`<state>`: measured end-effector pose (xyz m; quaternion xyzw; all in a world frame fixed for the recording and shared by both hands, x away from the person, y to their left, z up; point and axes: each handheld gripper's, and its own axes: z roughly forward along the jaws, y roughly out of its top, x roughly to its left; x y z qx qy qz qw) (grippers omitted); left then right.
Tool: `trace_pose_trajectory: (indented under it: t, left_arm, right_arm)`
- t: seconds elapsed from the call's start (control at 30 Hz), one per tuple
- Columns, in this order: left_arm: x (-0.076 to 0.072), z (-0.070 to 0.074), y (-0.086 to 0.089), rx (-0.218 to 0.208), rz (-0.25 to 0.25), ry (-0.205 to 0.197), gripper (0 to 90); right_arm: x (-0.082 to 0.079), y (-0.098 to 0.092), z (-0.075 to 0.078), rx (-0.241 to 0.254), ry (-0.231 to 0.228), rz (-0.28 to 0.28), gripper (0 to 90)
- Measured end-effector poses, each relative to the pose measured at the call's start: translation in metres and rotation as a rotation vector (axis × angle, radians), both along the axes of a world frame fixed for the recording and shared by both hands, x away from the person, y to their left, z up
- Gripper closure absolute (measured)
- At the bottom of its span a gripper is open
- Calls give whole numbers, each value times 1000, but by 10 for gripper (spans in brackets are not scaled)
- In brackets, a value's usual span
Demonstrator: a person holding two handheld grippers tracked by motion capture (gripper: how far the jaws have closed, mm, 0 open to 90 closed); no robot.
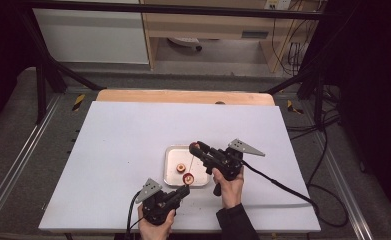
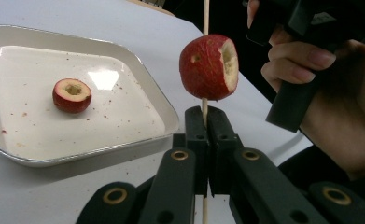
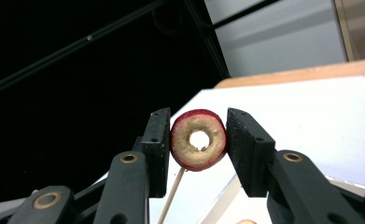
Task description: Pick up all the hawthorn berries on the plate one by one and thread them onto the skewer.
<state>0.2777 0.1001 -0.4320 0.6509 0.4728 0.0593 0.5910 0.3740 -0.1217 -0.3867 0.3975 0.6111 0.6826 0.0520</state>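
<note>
- The left gripper [image 2: 207,122] has its jaws pressed together on a thin wooden skewer [image 2: 206,16], which stands upright between them just beside the tray's near corner.
- One red fruit piece [image 2: 209,67], cored and bitten-looking on one side, already sits on the skewer just above the jaws. If the pinch loosens, the skewer could tilt or slide down through the jaws and the fruit would drop with it.
- The right gripper [image 3: 199,144] pinches a cored fruit ring [image 3: 199,139] by its red sides, the hole facing the camera, raised above the table [image 1: 123,150] and over the far side of the tray.
- The ring looks soft and the pads bear on a curved skin; I judge that a harder squeeze could split it, and a lighter one could let it roll out.
- The hole must meet the skewer tip squarely; an off-line approach could stab the flesh, bend the skewer or push it sideways out of the left jaws.
- A third fruit piece [image 2: 72,95] lies in the white tray [image 2: 166,126], near the skewer; a slipped fruit or hand could knock it or nudge the tray.
</note>
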Motion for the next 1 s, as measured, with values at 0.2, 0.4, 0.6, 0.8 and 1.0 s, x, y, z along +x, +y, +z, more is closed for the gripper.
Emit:
trace_pose_trajectory:
  t: [0.2, 0.4, 0.6, 0.8, 1.0]
  left_arm:
    - [-8, -5, -13, -41, 46, -6, 885]
    - [-10, -6, -16, -53, 54, 10, 885]
    - [-9, -6, -15, -72, 60, 14, 886]
    - [-10, -9, -19, -123, 92, 28, 885]
    - [-10, -10, -20, -127, 111, 34, 885]
  right_arm:
    - [-5, 5, -6, 7, -46, -36, 618]
    - [-6, 6, -8, -10, -79, -63, 619]
    - [-6, 6, -8, 4, -70, -64, 619]
    - [-8, 11, -12, 27, -92, -93, 619]
    - [-10, 15, -18, 33, -93, -112, 620]
